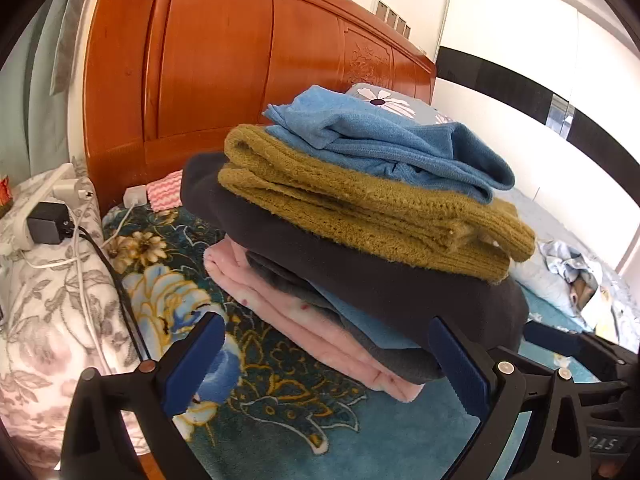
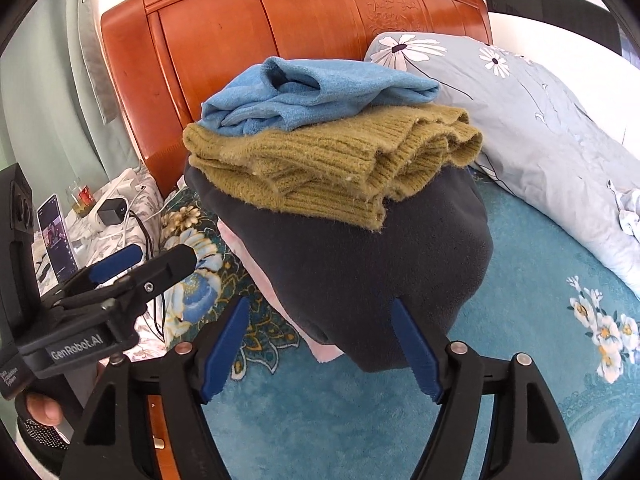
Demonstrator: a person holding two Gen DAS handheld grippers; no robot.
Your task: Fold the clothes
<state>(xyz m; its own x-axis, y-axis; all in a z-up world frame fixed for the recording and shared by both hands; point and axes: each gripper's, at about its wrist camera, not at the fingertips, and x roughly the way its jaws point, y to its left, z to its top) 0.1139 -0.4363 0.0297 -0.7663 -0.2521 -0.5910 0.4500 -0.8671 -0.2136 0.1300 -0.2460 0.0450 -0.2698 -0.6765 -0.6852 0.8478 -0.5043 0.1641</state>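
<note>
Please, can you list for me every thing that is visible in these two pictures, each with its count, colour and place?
blue towel-like garment: 1, light blue, top of the pile
knit sweater: 1, olive green, under the blue one
fleece garment: 1, dark grey, under the sweater
pink garment: 1, pale pink, bottom of the pile
bedspread: 1, teal with flowers, under the pile
pillow: 1, pale blue with white daisies, right of the pile
headboard: 1, orange-brown wood, behind the pile
power adapter: 1, black, on the left side
phone: 1, screen lit, far left
left gripper: open, empty, before the pile
right gripper: open, empty, before the pile
</note>
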